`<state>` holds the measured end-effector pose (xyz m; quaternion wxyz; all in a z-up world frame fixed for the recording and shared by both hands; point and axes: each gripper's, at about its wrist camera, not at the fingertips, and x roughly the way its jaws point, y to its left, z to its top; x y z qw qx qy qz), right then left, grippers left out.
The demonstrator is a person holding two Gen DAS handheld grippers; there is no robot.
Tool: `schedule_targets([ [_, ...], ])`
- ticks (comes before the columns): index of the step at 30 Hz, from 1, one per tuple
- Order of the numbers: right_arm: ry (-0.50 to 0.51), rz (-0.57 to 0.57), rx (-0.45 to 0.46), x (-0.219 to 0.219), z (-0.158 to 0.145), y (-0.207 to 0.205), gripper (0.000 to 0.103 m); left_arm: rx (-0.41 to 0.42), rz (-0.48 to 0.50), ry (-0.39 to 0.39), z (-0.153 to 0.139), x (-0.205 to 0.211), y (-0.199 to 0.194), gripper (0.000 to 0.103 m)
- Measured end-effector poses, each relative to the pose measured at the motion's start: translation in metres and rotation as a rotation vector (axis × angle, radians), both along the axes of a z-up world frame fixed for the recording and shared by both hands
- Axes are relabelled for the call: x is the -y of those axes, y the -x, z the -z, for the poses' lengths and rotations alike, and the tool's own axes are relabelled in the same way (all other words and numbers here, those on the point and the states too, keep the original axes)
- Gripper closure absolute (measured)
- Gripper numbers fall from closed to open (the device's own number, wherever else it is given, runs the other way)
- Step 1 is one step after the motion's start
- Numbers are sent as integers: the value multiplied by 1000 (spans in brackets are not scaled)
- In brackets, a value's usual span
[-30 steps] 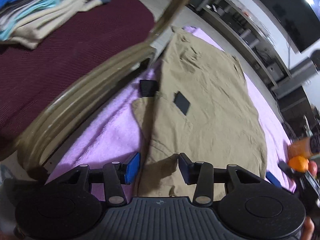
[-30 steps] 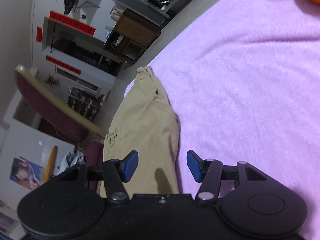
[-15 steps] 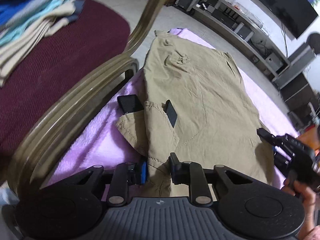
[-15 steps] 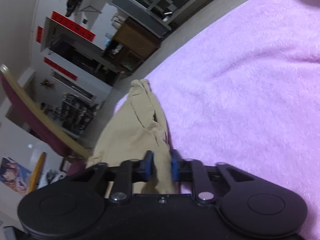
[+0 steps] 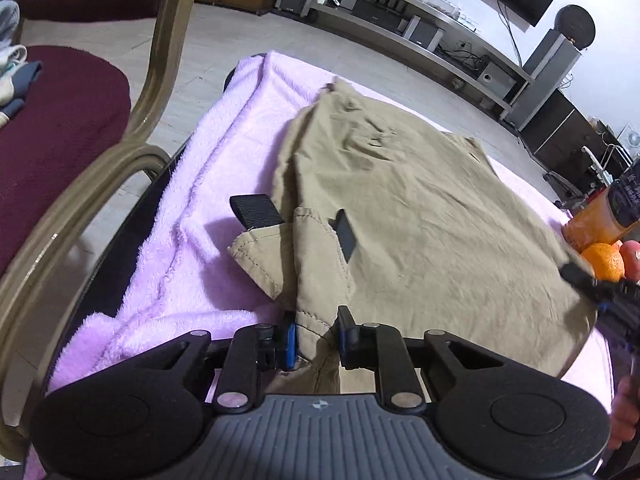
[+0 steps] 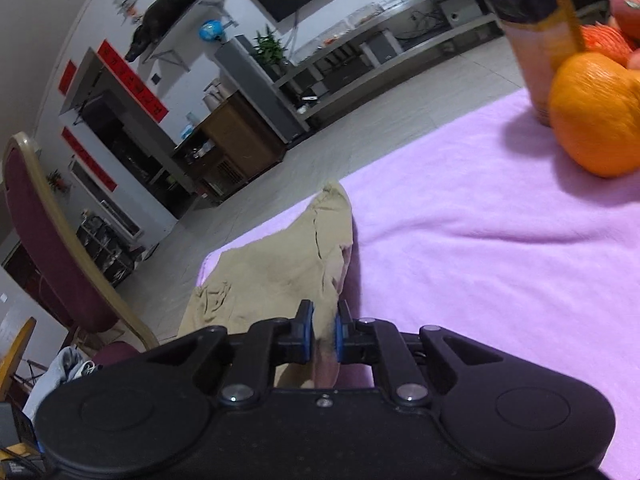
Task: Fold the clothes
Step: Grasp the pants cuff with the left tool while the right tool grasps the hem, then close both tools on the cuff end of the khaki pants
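Khaki pants lie spread on a pink fleece blanket, with black strap tabs at a pocket. My left gripper is shut on the near hem of the pants. My right gripper is shut on the other near corner of the pants, and it shows in the left wrist view at the right edge of the cloth. The held edge is lifted a little off the blanket.
A maroon chair with a gold frame stands close on the left, with folded clothes on its seat. An orange, a red apple and a drink container sit on the blanket to the right.
Both grippers went from open to shut on the pants' near edge. They have since lifted and drawn the cloth, and the views have swung toward the room.
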<state>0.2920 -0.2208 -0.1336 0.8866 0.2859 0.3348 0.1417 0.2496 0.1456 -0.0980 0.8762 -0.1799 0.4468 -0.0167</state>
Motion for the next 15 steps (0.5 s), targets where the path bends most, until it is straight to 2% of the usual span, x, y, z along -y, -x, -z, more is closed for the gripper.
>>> schedule_targets([
  [2, -7, 9, -30, 3, 8, -2, 90, 0, -22, 16, -3, -5, 3, 81],
  [4, -39, -9, -66, 2, 9, -4, 77, 0, -47, 32, -6, -9, 7, 77],
  [6, -32, -45, -75, 2, -3, 5, 54, 13, -63, 28, -16, -15, 20, 73],
  [11, 64, -113, -55, 5, -47, 44, 47, 8, -56, -4, -36, -24, 63, 65],
  [15, -22, -103, -83, 30, -72, 82, 42, -30, -30, 50, -31, -29, 109, 58],
])
